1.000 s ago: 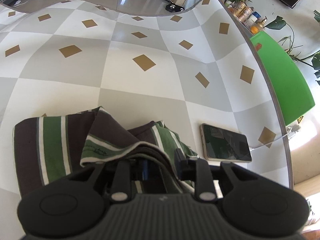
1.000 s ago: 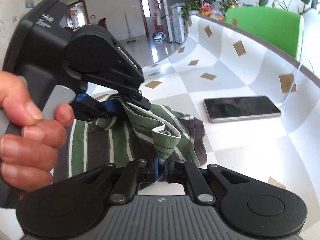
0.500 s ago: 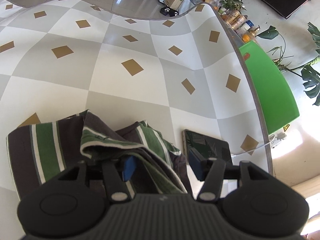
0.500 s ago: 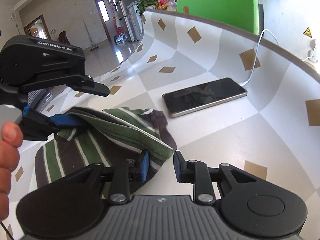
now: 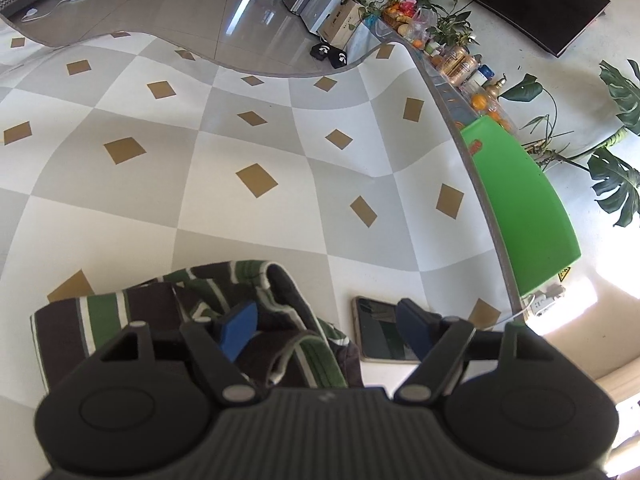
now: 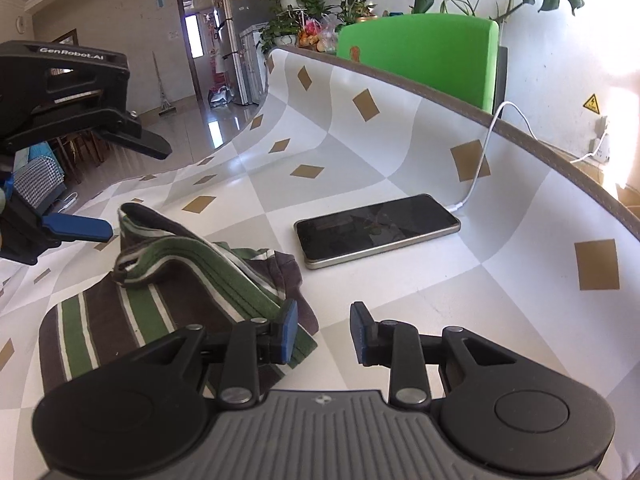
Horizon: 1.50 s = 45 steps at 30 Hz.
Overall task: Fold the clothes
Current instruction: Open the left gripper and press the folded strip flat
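Observation:
A striped garment in brown, green and white (image 5: pixel 132 316) (image 6: pixel 168 292) lies folded and bunched on the checked tablecloth, with a loose rumpled flap on top. My left gripper (image 5: pixel 326 326) hovers above it, open wide, holding nothing; its left blue pad (image 5: pixel 239 326) is over the cloth. In the right wrist view the left gripper (image 6: pixel 132 184) appears at the far left, raised off the garment. My right gripper (image 6: pixel 322 332) stands open at the garment's near right edge, its left pad (image 6: pixel 289 330) just beside the cloth.
A dark smartphone (image 6: pixel 378 230) (image 5: pixel 378 334) lies right of the garment with a white cable (image 6: pixel 486 144) running over the table edge. A green chair (image 6: pixel 420 56) (image 5: pixel 520 204) stands behind the table. Bottles, fruit and plants (image 5: pixel 456 60) crowd the far corner.
Both grippers have let go of the garment and opened. The lifted flap has dropped onto the folded cloth, and the left gripper has risen and drawn back.

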Each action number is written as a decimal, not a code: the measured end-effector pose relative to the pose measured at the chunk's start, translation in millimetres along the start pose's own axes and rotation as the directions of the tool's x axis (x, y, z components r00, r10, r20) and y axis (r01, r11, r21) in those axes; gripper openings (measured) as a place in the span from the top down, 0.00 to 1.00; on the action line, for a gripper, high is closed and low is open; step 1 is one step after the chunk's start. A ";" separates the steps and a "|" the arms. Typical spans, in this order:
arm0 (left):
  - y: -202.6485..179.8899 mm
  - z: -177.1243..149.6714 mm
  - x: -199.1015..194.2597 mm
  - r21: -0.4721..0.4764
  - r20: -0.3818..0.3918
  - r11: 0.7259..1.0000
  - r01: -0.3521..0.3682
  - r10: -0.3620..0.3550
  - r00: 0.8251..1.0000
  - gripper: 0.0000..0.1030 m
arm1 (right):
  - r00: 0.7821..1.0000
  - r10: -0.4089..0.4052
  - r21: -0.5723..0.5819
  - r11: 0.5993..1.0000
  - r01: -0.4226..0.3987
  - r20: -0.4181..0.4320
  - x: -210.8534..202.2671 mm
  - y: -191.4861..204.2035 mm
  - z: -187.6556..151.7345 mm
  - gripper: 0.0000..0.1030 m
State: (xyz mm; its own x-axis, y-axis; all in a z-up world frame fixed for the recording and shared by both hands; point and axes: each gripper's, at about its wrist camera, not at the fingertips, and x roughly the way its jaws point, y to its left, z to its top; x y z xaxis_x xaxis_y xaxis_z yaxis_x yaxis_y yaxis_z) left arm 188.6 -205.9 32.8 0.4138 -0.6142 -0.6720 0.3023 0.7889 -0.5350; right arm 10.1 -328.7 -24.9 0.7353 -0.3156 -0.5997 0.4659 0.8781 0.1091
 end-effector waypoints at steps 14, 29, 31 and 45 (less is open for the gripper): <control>43.2 -1.1 -16.2 -0.054 0.007 0.996 -0.065 0.065 0.998 0.25 | 0.977 0.209 -0.204 0.956 -0.211 -0.030 23.0 34.4 10.3 0.72; 99.1 -31.7 -32.6 -0.124 -0.006 0.986 -0.113 0.114 0.994 0.19 | 0.898 0.431 -0.236 0.867 -0.438 -0.084 72.2 55.6 30.0 0.72; 104.3 -35.2 -32.6 -0.130 -0.011 0.985 -0.117 0.117 0.993 0.19 | 0.897 0.436 -0.219 0.870 -0.441 -0.076 81.1 57.7 35.8 0.72; 103.0 -48.3 -33.1 -0.084 0.002 0.984 -0.156 0.157 0.988 0.16 | 0.974 0.226 -0.043 0.974 -0.224 0.031 97.2 29.8 62.8 0.71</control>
State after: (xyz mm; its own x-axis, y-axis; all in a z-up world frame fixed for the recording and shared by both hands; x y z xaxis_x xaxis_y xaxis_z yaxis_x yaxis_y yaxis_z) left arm 164.5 -105.2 -24.8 0.4580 -0.4825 -0.7466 0.1602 0.8709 -0.4645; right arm 126.3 -355.9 -30.1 0.8364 -0.1202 -0.5347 0.2672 0.9413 0.2064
